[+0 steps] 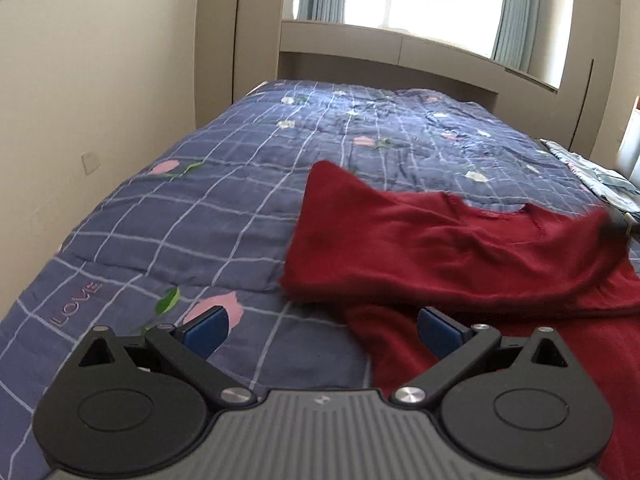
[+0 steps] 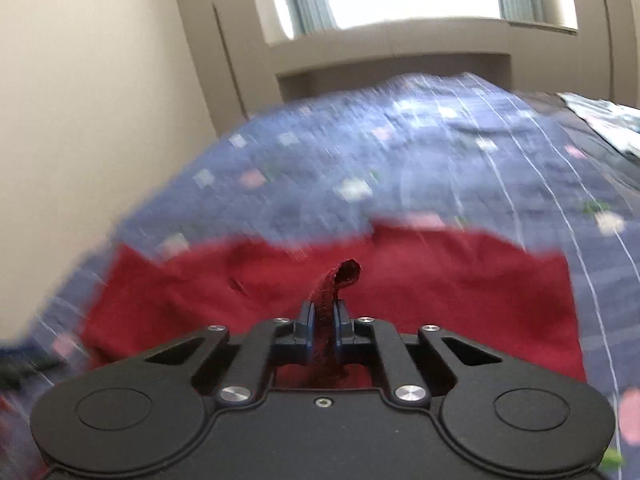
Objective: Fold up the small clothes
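Note:
A dark red garment (image 1: pixel 460 248) lies partly folded on the blue checked quilt (image 1: pixel 200 208), at the right of the left wrist view. My left gripper (image 1: pixel 322 330) hovers over the garment's near left edge, open, its blue pads (image 1: pixel 208 330) wide apart with nothing between them. In the right wrist view the same red garment (image 2: pixel 460 280) spreads across the bed. My right gripper (image 2: pixel 323 316) is shut on a ribbed edge of that garment (image 2: pixel 332 292), which sticks up between the blue pads. That view is blurred.
The quilt (image 2: pixel 400 152) covers a bed running back to a beige headboard shelf (image 1: pixel 380 44) under a bright window. A beige wall (image 1: pixel 80 100) borders the bed's left side. A light patterned cloth (image 1: pixel 600 176) lies at the far right edge.

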### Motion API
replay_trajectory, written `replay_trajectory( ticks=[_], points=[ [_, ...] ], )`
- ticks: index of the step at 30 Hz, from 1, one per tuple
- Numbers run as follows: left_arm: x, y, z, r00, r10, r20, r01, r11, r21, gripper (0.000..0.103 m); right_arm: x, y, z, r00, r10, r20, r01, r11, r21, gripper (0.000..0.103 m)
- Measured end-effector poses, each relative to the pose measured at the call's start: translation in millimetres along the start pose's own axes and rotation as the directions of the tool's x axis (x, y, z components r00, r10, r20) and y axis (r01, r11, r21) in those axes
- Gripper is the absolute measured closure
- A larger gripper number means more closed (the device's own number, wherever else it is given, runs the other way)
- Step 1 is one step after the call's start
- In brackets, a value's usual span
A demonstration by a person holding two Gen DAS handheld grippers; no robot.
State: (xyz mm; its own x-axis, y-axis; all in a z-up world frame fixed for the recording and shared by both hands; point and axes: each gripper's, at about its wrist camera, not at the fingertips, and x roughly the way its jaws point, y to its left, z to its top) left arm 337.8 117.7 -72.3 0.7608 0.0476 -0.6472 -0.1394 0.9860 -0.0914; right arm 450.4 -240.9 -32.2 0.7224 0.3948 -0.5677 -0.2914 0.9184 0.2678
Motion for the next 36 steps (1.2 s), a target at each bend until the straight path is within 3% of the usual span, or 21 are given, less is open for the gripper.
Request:
replay_trajectory(
  ticks=[4, 8, 11, 14, 17, 19, 21, 24, 28, 32, 35, 36],
  points=[
    [14.4, -7.1, 1.0, 1.000, -0.010, -0.011, 0.010, 1.000, 0.017, 0.001, -19.7, 25.2, 63.7, 0.986, 0.135, 0.099, -0.136, 0.991, 0.003, 0.096],
    [33.2, -21.2, 7.2, 0.999, 0.024, -0.022, -0.023, 0.999, 0.042, 0.001, -39.4, 63.4, 126.0, 0.948, 0.256, 0.190, -0.245, 0.966, -0.076, 0.101],
    [48.2, -29.5, 12.1, 0.997, 0.076, -0.021, -0.074, 0.995, 0.071, 0.002, -49.6, 84.9, 155.7, 0.927, 0.303, 0.221, -0.278, 0.951, -0.136, 0.101],
    [59.9, -33.7, 14.8, 0.993, 0.115, -0.007, -0.113, 0.988, 0.104, 0.010, -56.6, 94.6, 171.1, 0.919, 0.314, 0.239, -0.276, 0.944, -0.181, 0.101],
    [73.2, -34.3, 20.0, 0.986, 0.164, -0.014, -0.161, 0.979, 0.124, 0.035, -60.4, 89.6, 179.9, 0.916, 0.316, 0.246, -0.279, 0.944, -0.175, 0.101],
    [73.0, -30.8, 25.2, 0.992, 0.128, -0.009, -0.126, 0.988, 0.092, 0.063, -61.8, 85.1, 181.1, 0.918, 0.302, 0.255, -0.264, 0.949, -0.174, 0.101],
    [65.5, -30.1, 26.8, 0.996, 0.087, 0.021, -0.088, 0.994, 0.071, 0.083, -61.8, 78.0, 182.7, 0.924, 0.279, 0.261, -0.241, 0.956, -0.168, 0.101],
    [56.4, -32.6, 25.5, 0.995, 0.089, 0.050, -0.092, 0.992, 0.081, 0.089, -62.3, 55.9, 171.7, 0.937, 0.233, 0.260, -0.201, 0.969, -0.143, 0.101],
    [62.2, -22.2, 23.2, 0.997, 0.071, 0.000, -0.071, 0.997, 0.024, 0.090, -49.8, 13.5, 134.2, 0.969, 0.129, 0.209, -0.112, 0.990, -0.092, 0.101],
    [65.5, -6.8, 23.1, 0.999, 0.021, -0.031, -0.023, 0.998, -0.054, 0.089, -22.0, -36.9, 77.6, 0.996, 0.009, 0.088, -0.010, 1.000, 0.008, 0.101],
    [60.1, -2.7, 22.8, 0.999, -0.005, -0.051, 0.003, 0.999, -0.047, 0.070, -7.4, -60.0, 38.8, 0.999, -0.035, 0.002, 0.035, 0.997, 0.062, 0.101],
    [56.8, -0.4, 21.6, 0.998, -0.008, -0.056, 0.005, 0.999, -0.044, 0.051, -3.6, -61.8, 24.8, 0.999, -0.043, -0.019, 0.044, 0.996, 0.076, 0.101]
  ],
)
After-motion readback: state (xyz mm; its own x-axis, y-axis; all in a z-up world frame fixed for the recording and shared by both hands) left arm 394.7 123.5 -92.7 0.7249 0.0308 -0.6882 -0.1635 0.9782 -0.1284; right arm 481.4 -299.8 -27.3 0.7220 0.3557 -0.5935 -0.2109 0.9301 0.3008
